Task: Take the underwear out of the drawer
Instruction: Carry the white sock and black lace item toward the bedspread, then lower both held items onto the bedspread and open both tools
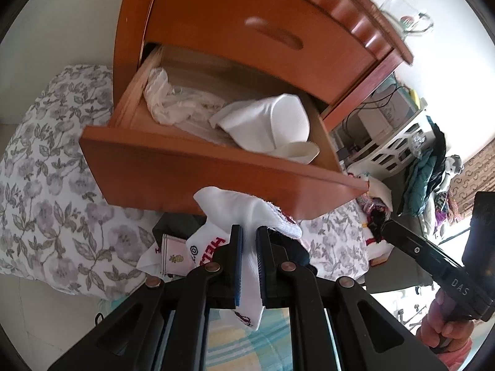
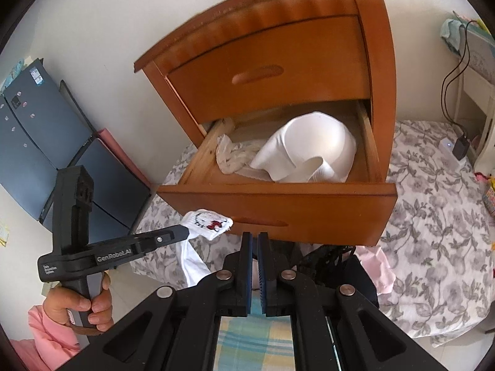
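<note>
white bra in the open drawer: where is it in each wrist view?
Left wrist: the white bra lies right of centre, in the right half of the open drawer, beside the crumpled cream garment.
Right wrist: white bra sits centre-right, filling the drawer's right half.
Shared landmark: the closed upper drawer's slot handle, directly above.

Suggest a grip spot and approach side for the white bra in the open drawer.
Judging by pose, pinch the white bra at the upstanding cup rim nearest the drawer front, coming from above. The cup stands upright with a thin open edge; the drawer walls block side entry.
</note>
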The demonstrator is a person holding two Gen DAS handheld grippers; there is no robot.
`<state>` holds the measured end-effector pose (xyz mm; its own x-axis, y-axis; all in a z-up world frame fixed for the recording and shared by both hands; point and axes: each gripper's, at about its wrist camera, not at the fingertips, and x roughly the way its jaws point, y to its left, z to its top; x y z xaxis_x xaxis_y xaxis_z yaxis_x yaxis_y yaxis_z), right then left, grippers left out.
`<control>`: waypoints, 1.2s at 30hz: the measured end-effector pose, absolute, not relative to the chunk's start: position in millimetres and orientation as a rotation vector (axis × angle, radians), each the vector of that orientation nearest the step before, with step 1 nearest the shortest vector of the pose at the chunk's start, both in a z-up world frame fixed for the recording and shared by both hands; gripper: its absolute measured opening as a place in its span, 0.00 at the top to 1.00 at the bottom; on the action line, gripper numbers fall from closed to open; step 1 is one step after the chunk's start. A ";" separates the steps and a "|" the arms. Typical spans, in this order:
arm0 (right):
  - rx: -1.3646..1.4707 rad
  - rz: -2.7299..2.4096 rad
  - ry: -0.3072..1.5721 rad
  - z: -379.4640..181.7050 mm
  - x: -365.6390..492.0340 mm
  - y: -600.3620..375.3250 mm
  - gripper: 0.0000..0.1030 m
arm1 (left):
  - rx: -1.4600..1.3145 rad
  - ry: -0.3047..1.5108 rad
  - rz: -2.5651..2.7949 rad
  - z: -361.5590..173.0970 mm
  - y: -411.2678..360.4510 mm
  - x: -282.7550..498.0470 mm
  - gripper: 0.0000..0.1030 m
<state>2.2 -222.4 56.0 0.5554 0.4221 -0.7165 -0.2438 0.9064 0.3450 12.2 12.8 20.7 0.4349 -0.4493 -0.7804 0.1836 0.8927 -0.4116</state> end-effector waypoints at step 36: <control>0.157 0.204 1.178 -28.4 31.7 -227.6 0.28 | -0.261 1.283 -0.245 -54.7 16.3 37.4 0.19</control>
<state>31.7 -227.6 -28.4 0.3677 0.2396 -0.8985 -0.0757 0.9707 0.2279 37.4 16.3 -54.6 0.2660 -0.3226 -0.9084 0.0342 0.9449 -0.3256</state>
